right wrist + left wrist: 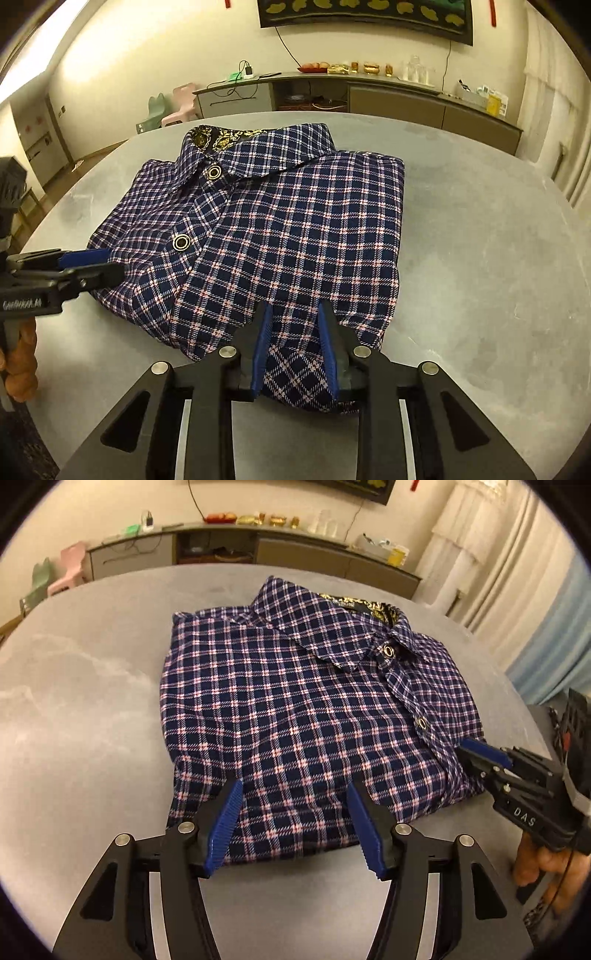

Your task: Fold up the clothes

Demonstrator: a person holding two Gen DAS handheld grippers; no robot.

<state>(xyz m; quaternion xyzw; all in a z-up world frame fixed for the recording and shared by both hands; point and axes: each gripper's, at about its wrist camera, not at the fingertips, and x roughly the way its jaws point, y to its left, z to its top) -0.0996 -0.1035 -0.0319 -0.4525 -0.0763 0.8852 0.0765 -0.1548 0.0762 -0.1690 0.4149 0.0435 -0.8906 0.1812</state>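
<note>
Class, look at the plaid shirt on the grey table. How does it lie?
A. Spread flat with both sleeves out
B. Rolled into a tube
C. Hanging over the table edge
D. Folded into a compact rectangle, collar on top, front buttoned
D: the plaid shirt lies as a compact folded rectangle on the table, its collar up and snaps closed.

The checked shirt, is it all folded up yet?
Nearly. The checked shirt already lies in a neat buttoned rectangle on the grey table, collar on top. The right gripper pinches a fold of its near hem; the left gripper is open over the hem. What looks left is tucking that edge flat.
</note>
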